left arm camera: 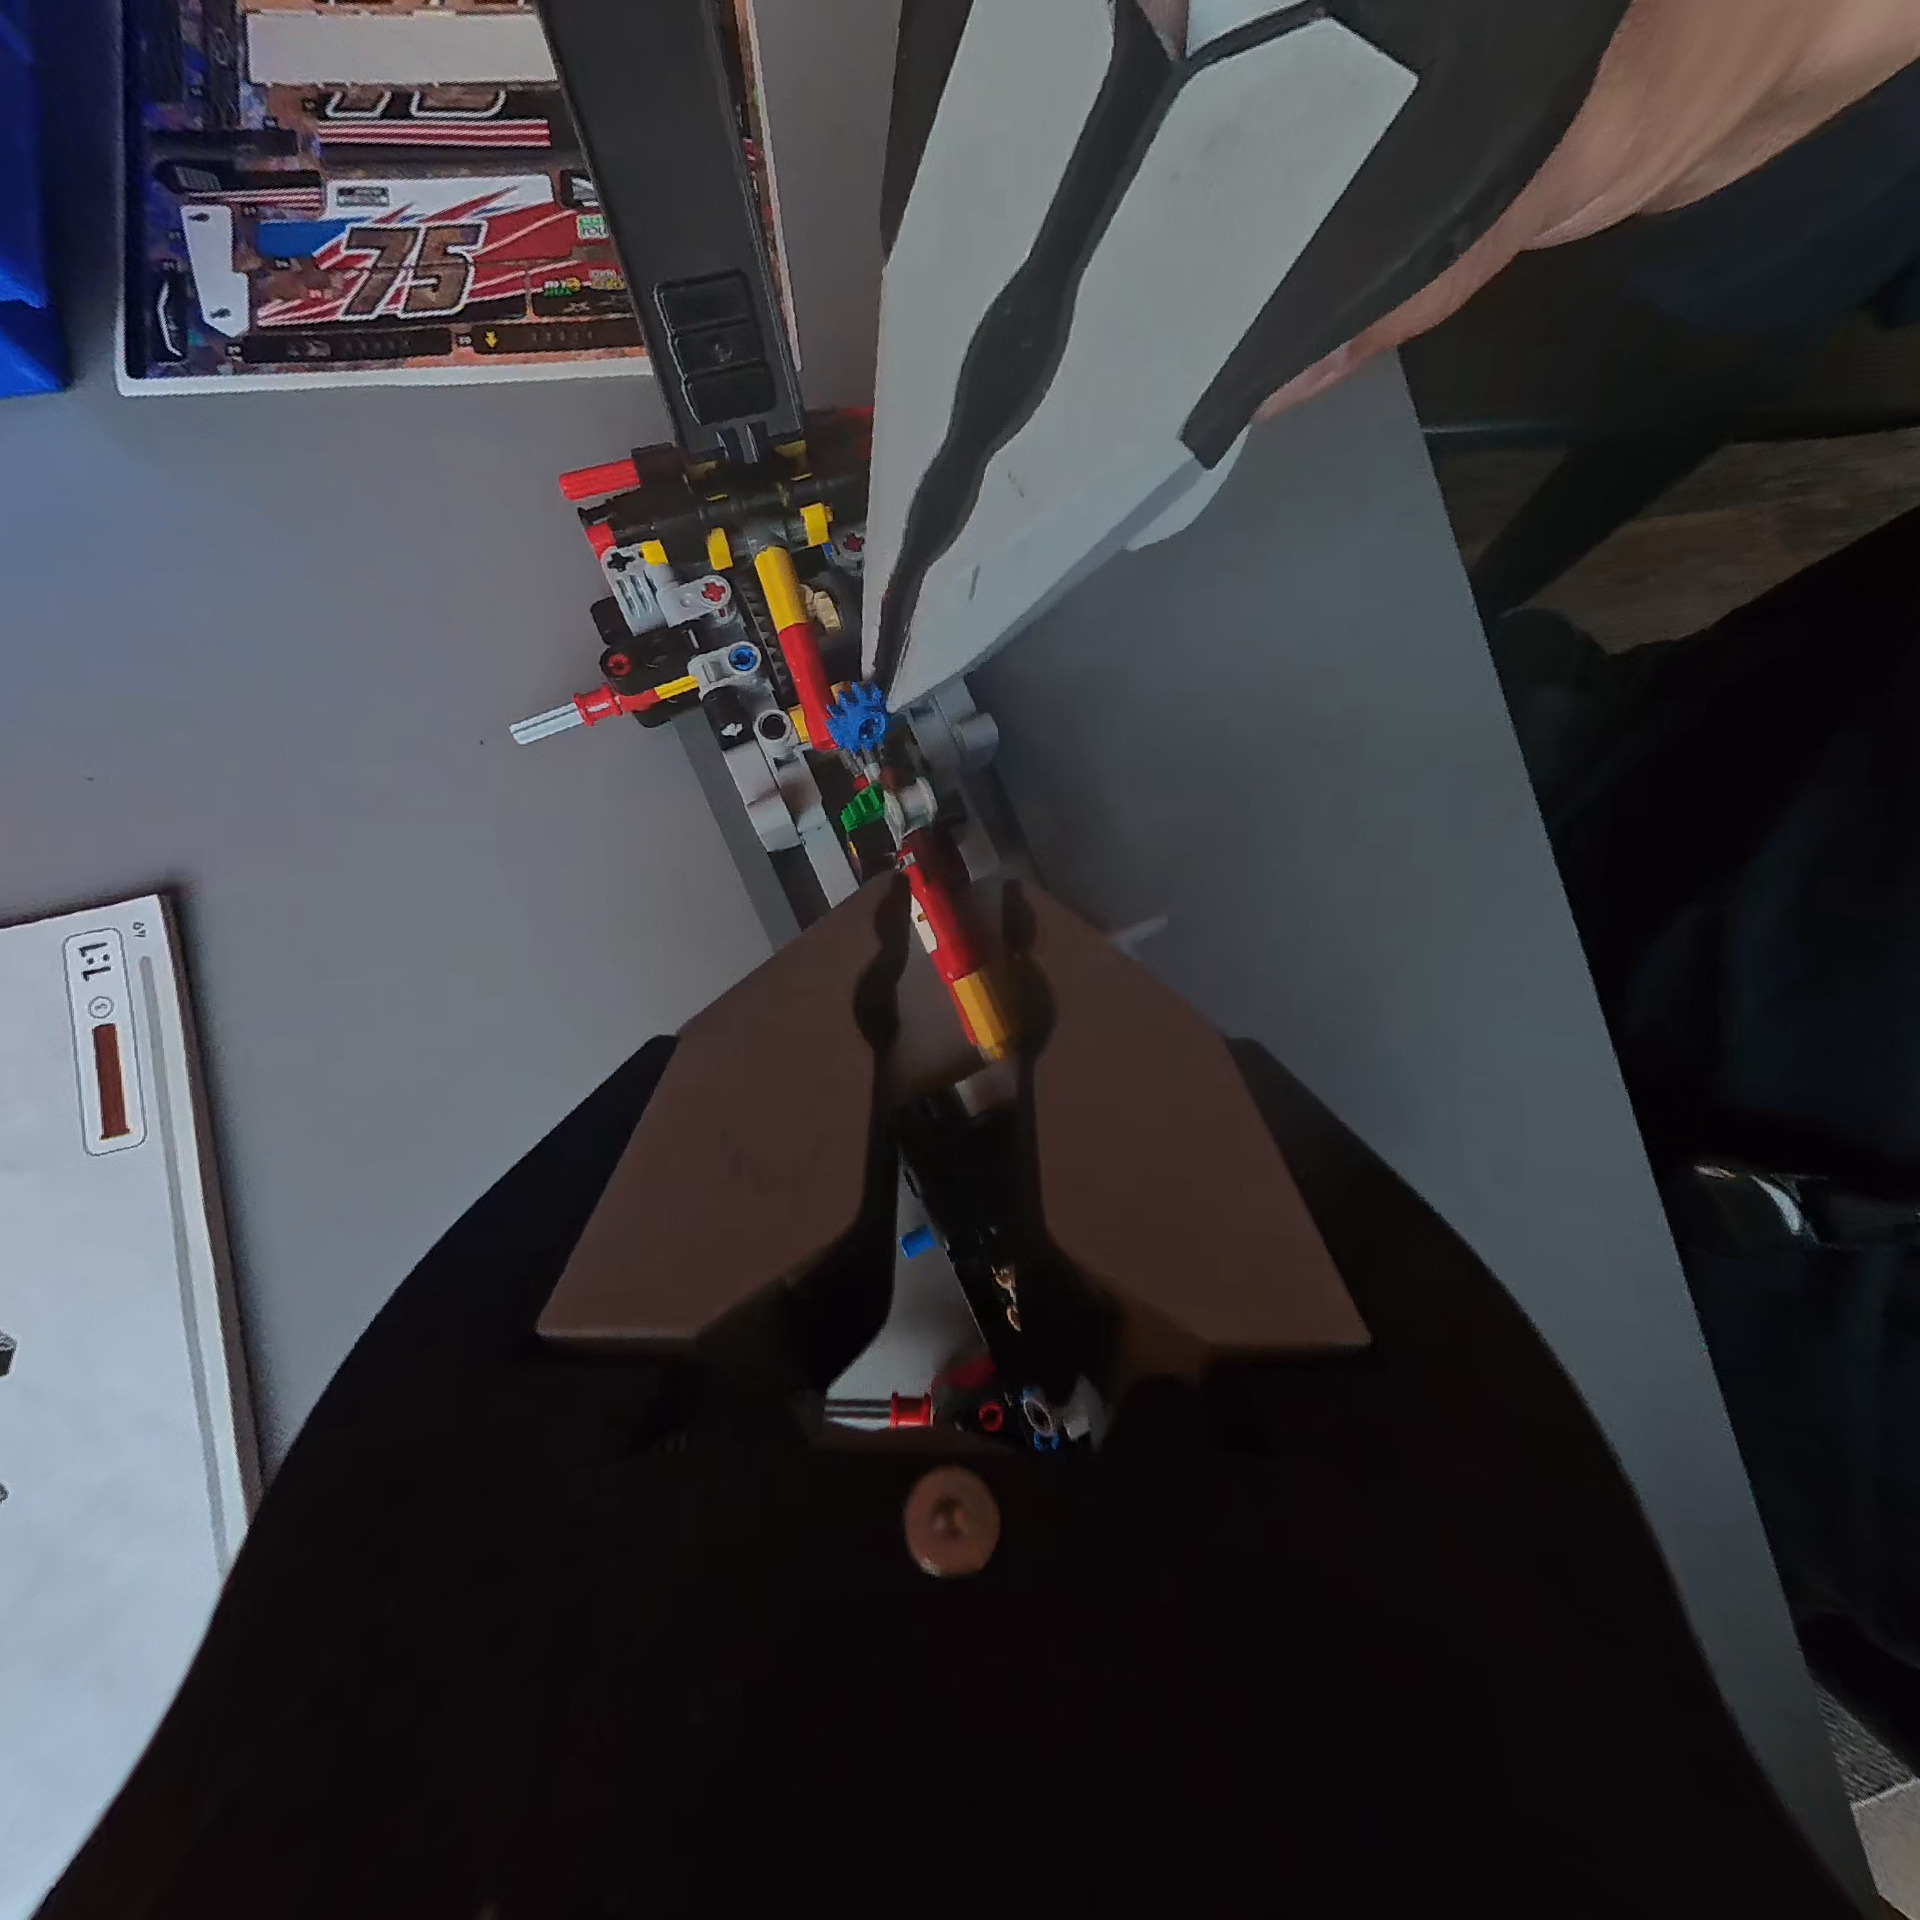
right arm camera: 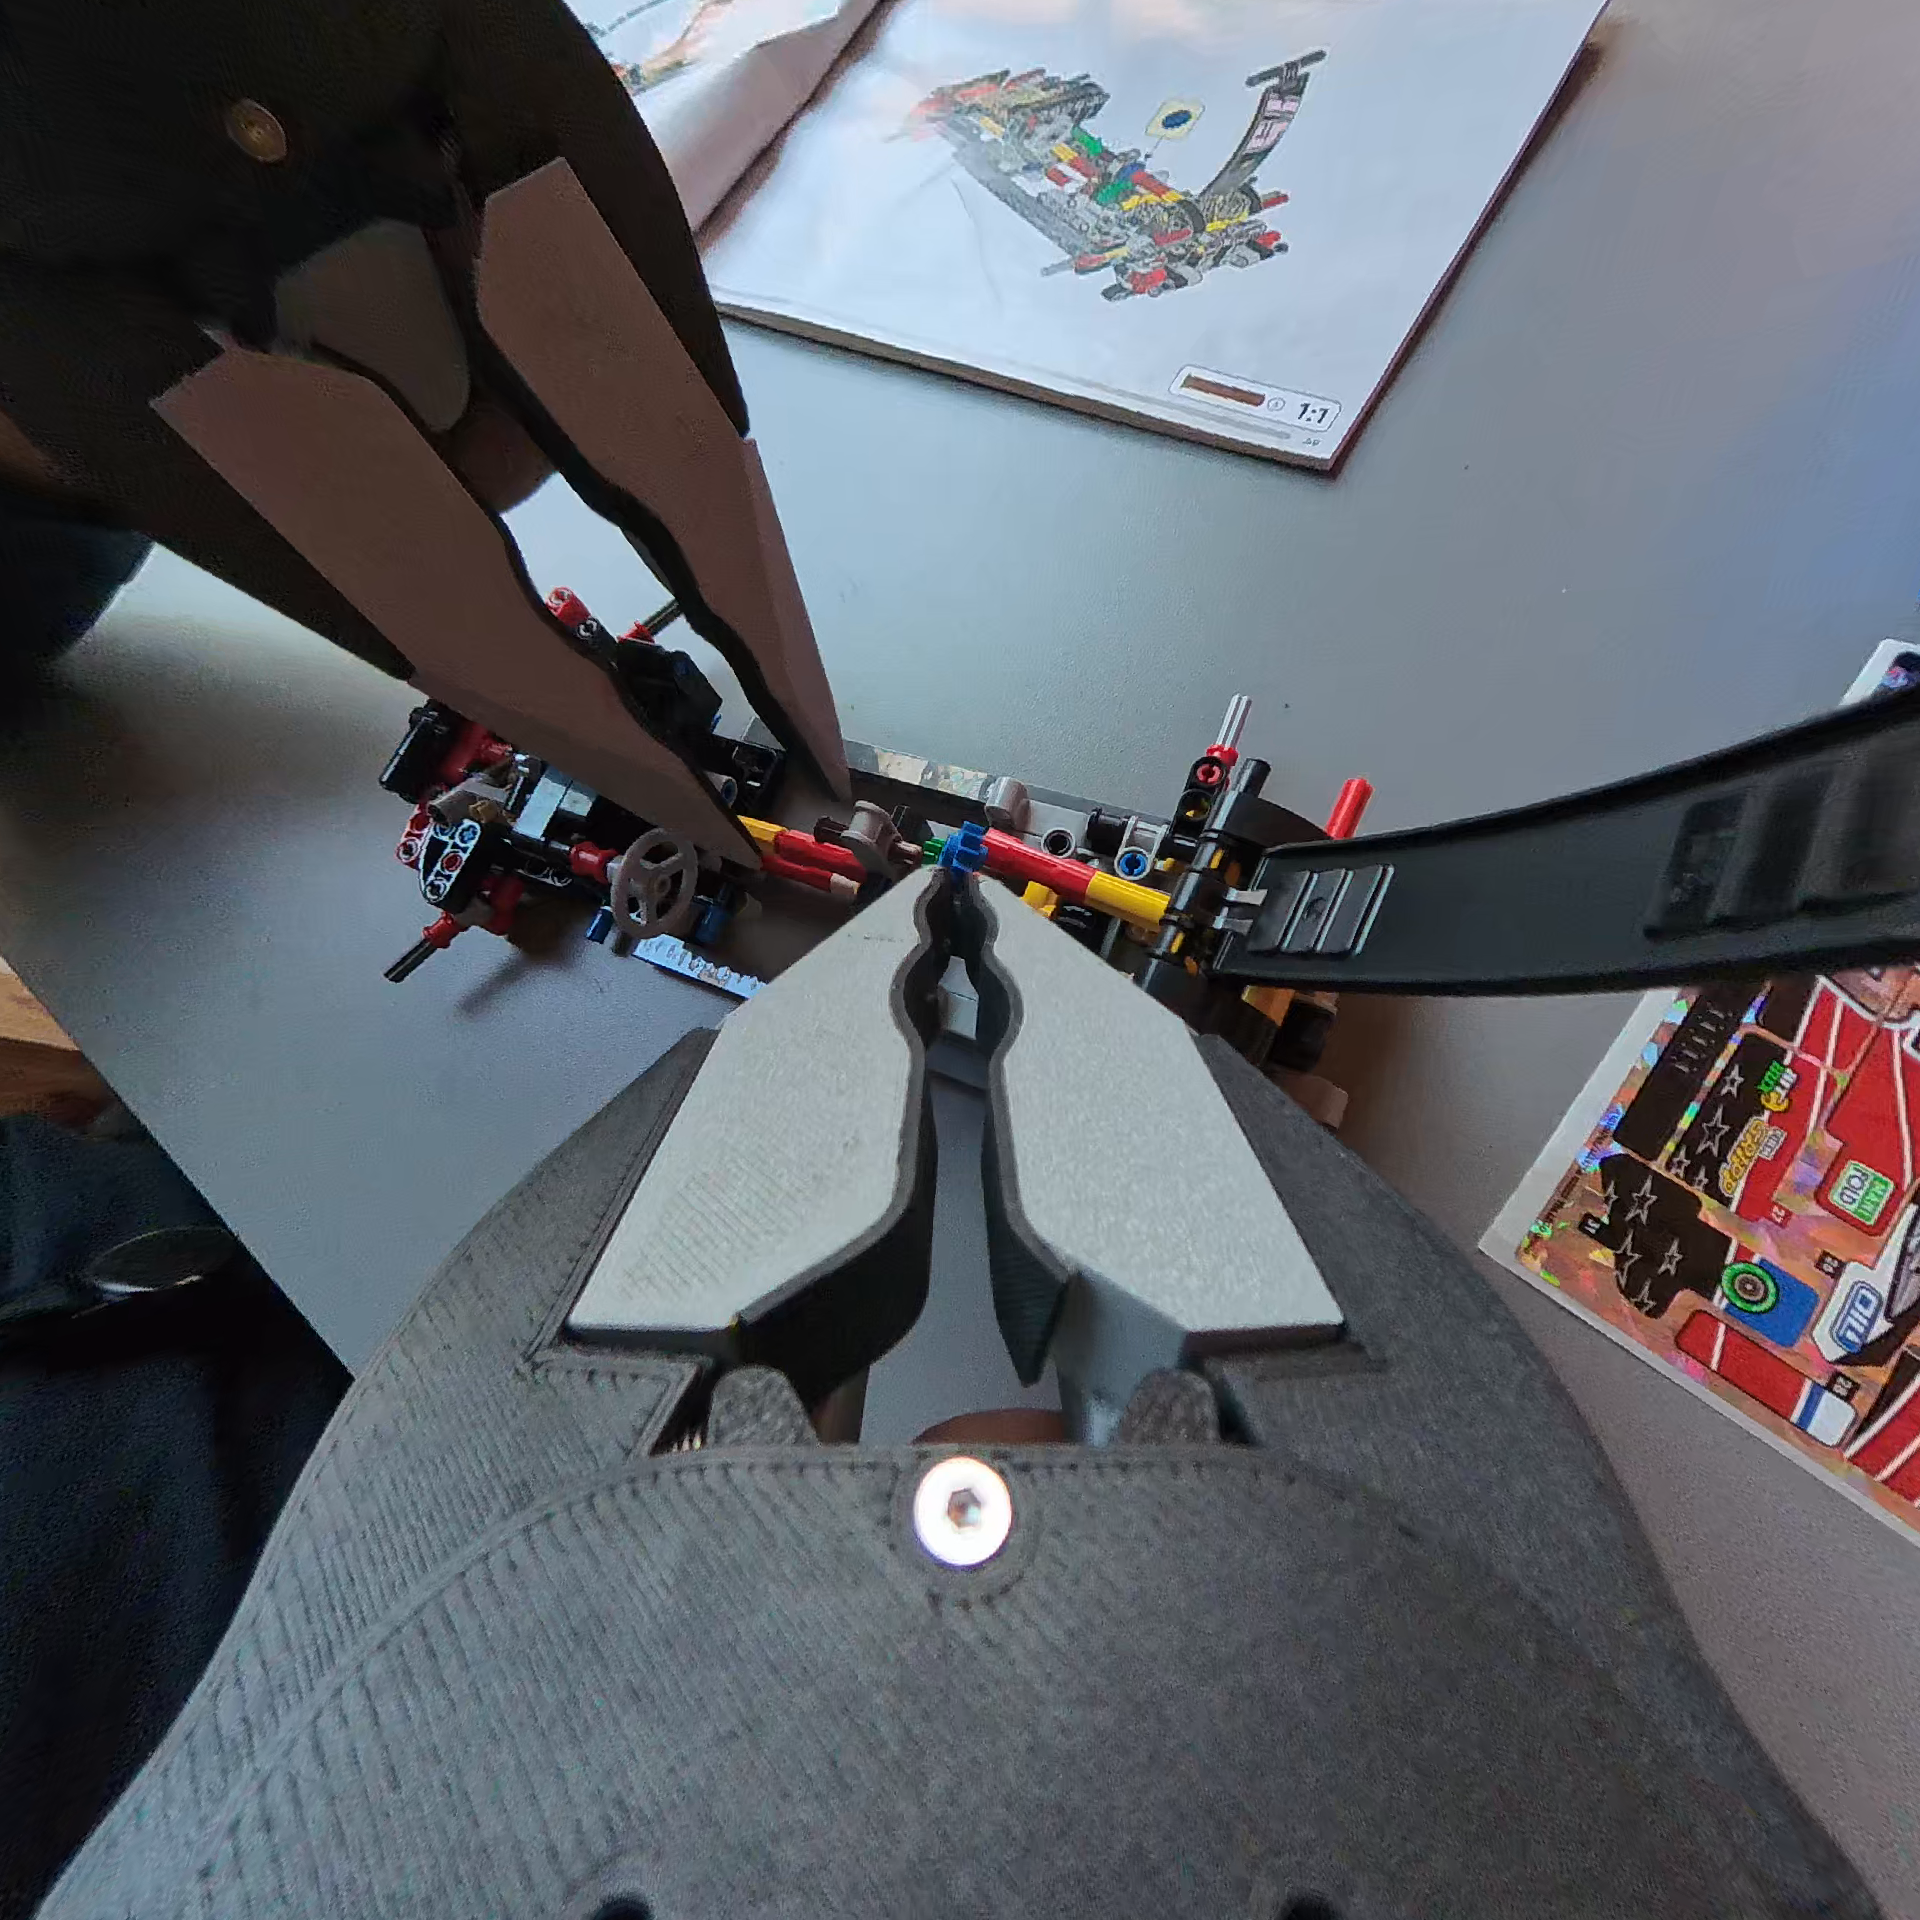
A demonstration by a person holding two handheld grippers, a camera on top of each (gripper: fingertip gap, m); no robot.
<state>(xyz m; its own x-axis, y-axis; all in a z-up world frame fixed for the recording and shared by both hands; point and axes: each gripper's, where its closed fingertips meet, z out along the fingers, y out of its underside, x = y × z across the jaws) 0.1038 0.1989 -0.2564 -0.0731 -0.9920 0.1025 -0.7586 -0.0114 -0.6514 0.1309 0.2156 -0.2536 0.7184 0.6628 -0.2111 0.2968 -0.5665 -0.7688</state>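
Right wrist view puts the right gripper (right arm camera: 948,883) nearest, its grey tongs closed tip to tip with nothing between them, the points resting against a small blue gear (right arm camera: 961,844) on the brick-built model (right arm camera: 499,821). A contact that fine looks easy to lose sideways; a light, straight touch along the gear's axle seems safest. Just left of it, the left gripper (right arm camera: 798,826) comes down steeply, its brown tongs narrow and closed on the red-and-yellow rod (left arm camera: 951,966) that runs along the model's middle, steadying it. The model lies across the near middle of the grey table (right arm camera: 1143,623), close to the near edge. A grey steering wheel (right arm camera: 652,881) and several red pegs stick out at its left end. A long black curved strip (right arm camera: 1558,873) clipped to its right end reaches off to the right and crowds that side. Farther right lies a shiny sticker sheet (right arm camera: 1766,1195). Far across the table an open instruction booklet (right arm camera: 1039,260) lies flat, well apart from both grippers
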